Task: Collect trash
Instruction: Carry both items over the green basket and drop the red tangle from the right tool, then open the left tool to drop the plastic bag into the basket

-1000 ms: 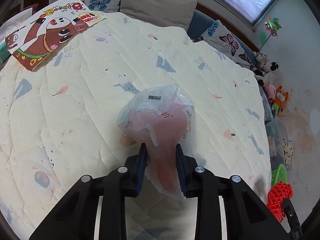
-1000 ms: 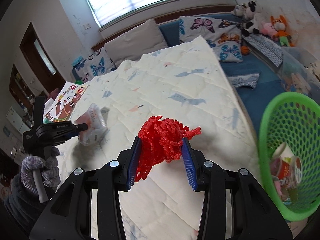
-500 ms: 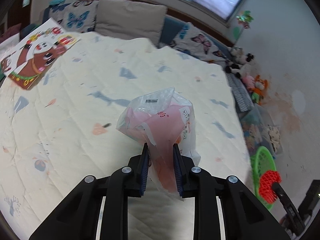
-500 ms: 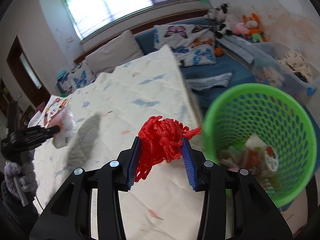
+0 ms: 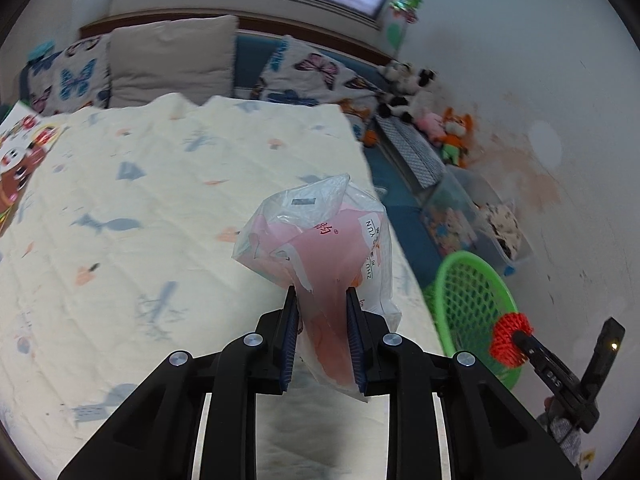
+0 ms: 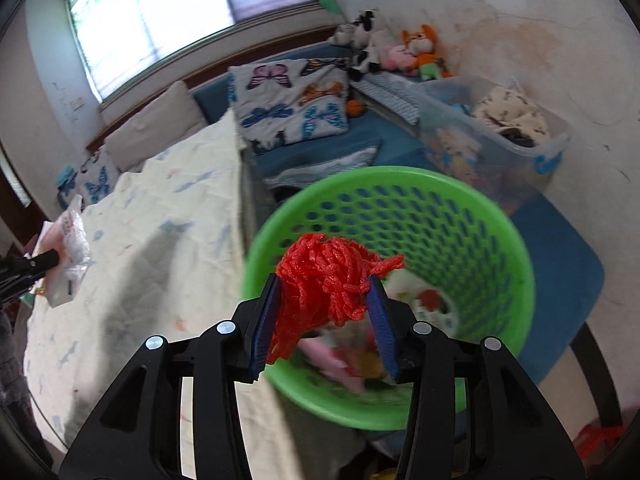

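Your left gripper [image 5: 321, 300] is black with blue pads [image 5: 289, 340], as is your right gripper [image 6: 324, 292]. The bag [image 5: 320, 236] in the left one is clear plastic over pink, with white panels and dark red lettering. The netting [image 6: 326, 280] in the right one is bright red-orange. The basket [image 6: 496, 236] is vivid green, pierced all over with holes. The quilt [image 5: 160, 208] is cream, printed with blue-grey and peach motifs. The pillows [image 6: 292, 104] are white with blue, pink and orange butterflies; the cushion [image 5: 172, 60] is plain beige. The mattress [image 6: 360, 136] is blue. The book [image 5: 24, 152] shows red, brown and white cartoons. The wall [image 5: 540, 80] is white with peach stains.
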Available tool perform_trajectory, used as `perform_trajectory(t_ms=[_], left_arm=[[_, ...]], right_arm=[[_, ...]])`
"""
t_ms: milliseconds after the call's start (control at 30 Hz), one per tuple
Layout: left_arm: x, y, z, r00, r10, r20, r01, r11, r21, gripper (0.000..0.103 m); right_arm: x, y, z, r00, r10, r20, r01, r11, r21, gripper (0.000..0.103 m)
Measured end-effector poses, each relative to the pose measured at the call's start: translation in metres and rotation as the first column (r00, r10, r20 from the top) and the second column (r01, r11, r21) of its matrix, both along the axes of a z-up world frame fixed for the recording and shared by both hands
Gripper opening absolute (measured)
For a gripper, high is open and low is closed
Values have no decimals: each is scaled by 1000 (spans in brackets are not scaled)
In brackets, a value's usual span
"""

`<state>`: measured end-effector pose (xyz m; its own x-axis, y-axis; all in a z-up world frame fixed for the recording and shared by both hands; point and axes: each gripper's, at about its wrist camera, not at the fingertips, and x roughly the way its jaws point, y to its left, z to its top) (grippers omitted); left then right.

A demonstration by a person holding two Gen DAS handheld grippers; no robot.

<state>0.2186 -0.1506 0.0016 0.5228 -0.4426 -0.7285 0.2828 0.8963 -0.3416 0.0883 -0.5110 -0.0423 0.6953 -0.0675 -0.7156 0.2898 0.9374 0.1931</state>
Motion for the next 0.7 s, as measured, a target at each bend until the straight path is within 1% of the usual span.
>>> perform_trajectory(t_ms=[67,200,300,500,600,700], left_arm=[[-3,-17,2,1000,-28,9,28,1000,10,22],[-10,-51,8,995,-91,27,91,995,30,22],[-14,-73,11,991,-129,37,127,991,45,22],[-22,-117,14,976,-210,54,205,975,81,22],[-24,-138,10,968,-247,51,241,965,100,22],[-27,-152,6,959,-278,52,271,956,114,22]], right_arm=[[-3,-8,-4,1000,-19,-5,19,1000,-6,50],[-11,-23,-10,999,-49,-13,49,999,2,54],[-15,-32,-14,997,-69,-18,69,998,3,61],[-26,-43,-12,996,-89,-6,89,996,17,67],[-34,-47,-10,996,-93,6,93,995,25,70],[-41,-49,-8,995,-93,18,93,995,30,75]])
